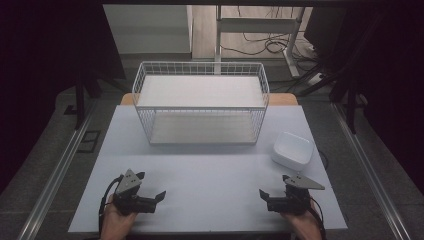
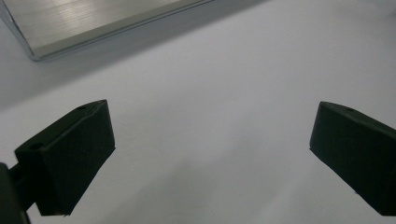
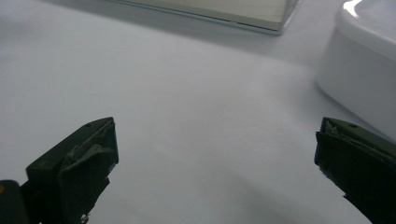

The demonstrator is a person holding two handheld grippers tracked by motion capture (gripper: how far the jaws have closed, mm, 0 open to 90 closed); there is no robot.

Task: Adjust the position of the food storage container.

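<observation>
On the white table (image 1: 210, 175) my left gripper (image 1: 151, 184) rests near the front left, held by a hand, its jaws wide open with nothing between them. In the left gripper view the left gripper (image 2: 212, 140) has bare table between its jaws. My right gripper (image 1: 274, 185) rests near the front right, also open and holding nothing. In the right gripper view the right gripper (image 3: 215, 154) points toward a white square bowl (image 3: 364, 70). That bowl (image 1: 293, 150) stands on the table just beyond the right gripper, apart from it.
A white wire rack (image 1: 200, 102) with two flat shelves stands at the middle back of the table; its base edge (image 2: 93, 23) and base edge (image 3: 224, 9) appear at the top of each gripper view. Metal rails run along both table sides. Dark curtains and cables lie behind.
</observation>
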